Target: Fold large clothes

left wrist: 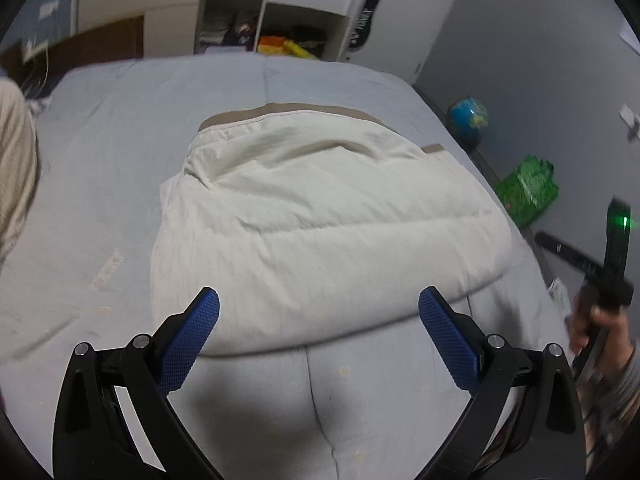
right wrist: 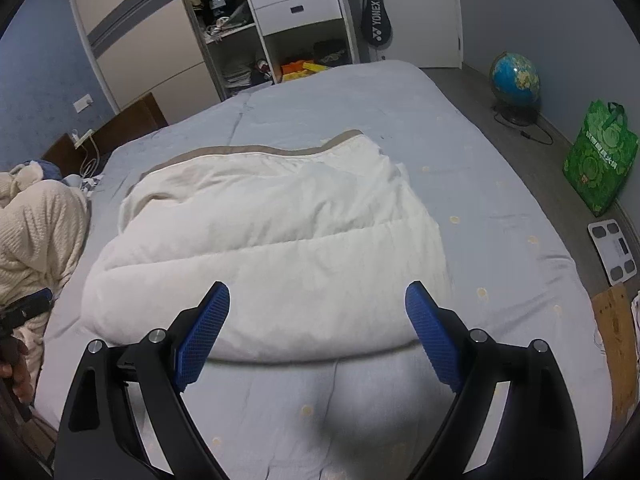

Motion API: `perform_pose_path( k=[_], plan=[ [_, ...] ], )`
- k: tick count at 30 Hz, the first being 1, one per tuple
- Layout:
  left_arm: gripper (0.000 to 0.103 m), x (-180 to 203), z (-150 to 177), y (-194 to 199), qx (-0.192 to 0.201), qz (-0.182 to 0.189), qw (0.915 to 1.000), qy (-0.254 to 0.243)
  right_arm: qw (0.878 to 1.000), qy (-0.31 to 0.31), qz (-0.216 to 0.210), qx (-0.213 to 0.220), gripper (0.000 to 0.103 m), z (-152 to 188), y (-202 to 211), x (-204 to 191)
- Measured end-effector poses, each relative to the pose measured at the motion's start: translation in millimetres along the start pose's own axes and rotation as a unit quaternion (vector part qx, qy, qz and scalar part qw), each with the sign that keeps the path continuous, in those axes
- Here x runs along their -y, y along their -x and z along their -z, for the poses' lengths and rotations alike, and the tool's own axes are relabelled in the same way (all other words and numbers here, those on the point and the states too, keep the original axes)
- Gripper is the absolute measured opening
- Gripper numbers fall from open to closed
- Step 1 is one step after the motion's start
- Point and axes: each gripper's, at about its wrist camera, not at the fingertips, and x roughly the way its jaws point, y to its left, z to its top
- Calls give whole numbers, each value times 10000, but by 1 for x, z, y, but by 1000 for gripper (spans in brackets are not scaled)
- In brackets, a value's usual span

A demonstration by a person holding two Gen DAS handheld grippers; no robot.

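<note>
Folded cream quilt lies just beyond both grippers' spread fingers.

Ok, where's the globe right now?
The globe stands on the floor right of the bed, against the far wall, beyond the green bag; both views show it.

Right hand-held gripper motion-blurred at frame edge — jaw state unreadable.
</note>
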Motion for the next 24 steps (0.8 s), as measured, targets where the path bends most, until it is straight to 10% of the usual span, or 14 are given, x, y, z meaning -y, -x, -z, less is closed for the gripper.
perform_pose_path(
  k=[14, 24],
  plan=[
    [96, 39, 22, 20, 282, 30, 9994, 222, 9993, 220, -241, 192, 92, -5, 77, -31],
    [96, 44, 37, 15, 256, -188, 9987, 401, 9992, -88, -383, 63, 94, 27, 57, -56]
  ],
)
